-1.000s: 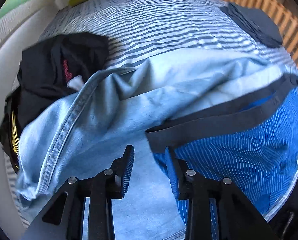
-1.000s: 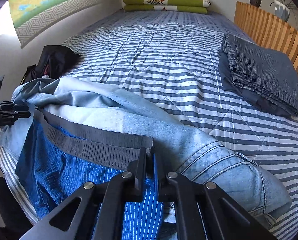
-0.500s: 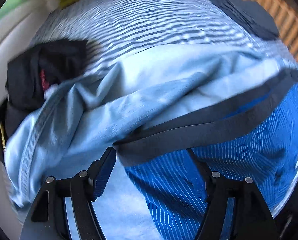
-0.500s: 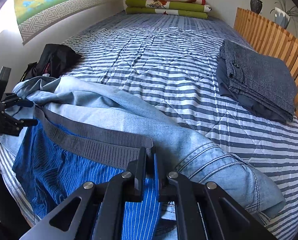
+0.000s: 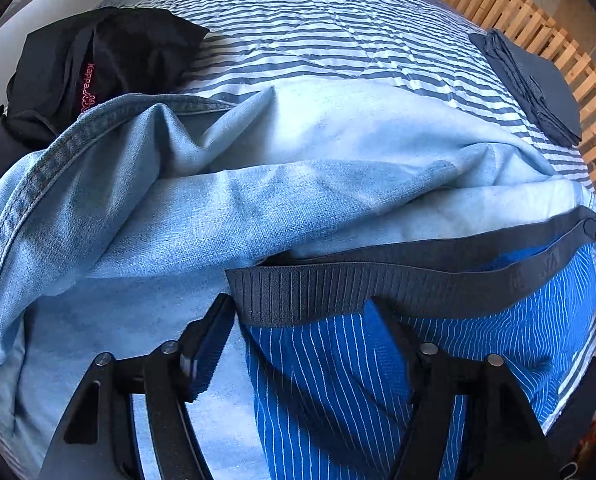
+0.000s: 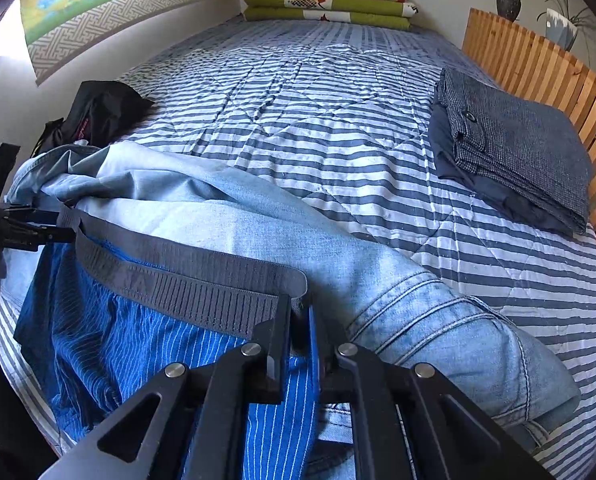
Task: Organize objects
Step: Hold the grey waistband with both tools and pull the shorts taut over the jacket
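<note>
- The blue pinstriped boxer shorts with a wide grey ribbed elastic waistband (image 6: 110,344) lie at the near edge of the bed, draped over a rumpled pair of light-blue denim jeans (image 6: 378,284).
- My right tool (image 6: 298,336) is clenched on the near end of that waistband, with the grey elastic pinched between its two black fingers.
- My left tool (image 5: 302,332) is spread wide at the waistband's other end; its left finger (image 5: 210,344) sits just outside the corner of the band, and its right finger is tucked under the blue cloth, so the band's end lies between them ungripped.
- In the right wrist view the left tool (image 6: 22,232) appears at the far end of the band, though I cannot tell there whether it touches.
- The jeans spread across the blue-and-white striped quilt (image 6: 318,92).
- A crumpled black garment with pink lettering (image 5: 98,60) lies beyond the jeans by the wall.
- A folded stack of dark grey-blue clothes (image 6: 514,148) sits well apart, beside the slatted wooden bed rail (image 6: 538,68).
- Folded green and red blankets (image 6: 330,4) lie at the bed's far end.
</note>
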Demonstrator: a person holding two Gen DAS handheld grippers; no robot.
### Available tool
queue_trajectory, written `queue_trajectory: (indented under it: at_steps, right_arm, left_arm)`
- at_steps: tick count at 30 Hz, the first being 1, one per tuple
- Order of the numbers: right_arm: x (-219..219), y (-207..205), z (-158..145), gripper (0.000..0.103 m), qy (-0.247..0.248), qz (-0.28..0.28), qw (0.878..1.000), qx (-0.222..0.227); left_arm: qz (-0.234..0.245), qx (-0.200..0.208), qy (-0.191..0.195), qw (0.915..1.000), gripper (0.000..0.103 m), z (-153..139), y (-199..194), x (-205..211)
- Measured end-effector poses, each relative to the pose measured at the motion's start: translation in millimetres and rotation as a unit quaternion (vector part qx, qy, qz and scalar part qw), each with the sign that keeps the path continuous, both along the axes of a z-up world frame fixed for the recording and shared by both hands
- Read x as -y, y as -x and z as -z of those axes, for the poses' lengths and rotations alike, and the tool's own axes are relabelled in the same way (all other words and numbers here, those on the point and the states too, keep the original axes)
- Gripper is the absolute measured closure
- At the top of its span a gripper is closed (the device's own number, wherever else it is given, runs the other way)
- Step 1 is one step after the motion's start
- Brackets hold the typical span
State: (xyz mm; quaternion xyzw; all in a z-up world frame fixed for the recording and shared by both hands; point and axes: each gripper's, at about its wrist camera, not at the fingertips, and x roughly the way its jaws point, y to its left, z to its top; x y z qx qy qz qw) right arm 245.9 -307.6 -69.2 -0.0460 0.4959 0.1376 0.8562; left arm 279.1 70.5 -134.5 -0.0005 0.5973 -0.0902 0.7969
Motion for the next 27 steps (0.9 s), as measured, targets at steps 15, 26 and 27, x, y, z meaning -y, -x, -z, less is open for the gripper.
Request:
queue_trajectory:
  at_steps: [15, 26, 27]
  right_arm:
    - [6, -2, -12, 0.08, -0.042, 0.004, 0.999, -0.003]
    - [-9, -9, 8, 0.098, -0.012, -0.01, 1.0, -0.019]
    - [-8, -8, 5, 0.099, -0.011, -0.005, 1.0, -0.011]
  left_arm:
    - [-0.016, 0.015, 0.115, 0.9931, 0.092, -33, 18, -50]
    - [-0.028, 0.002, 0.118, 0.9926, 0.018, -20, 15, -64]
    - [-0.026, 0.002, 0.121, 0.9923, 0.018, -19, 15, -65]
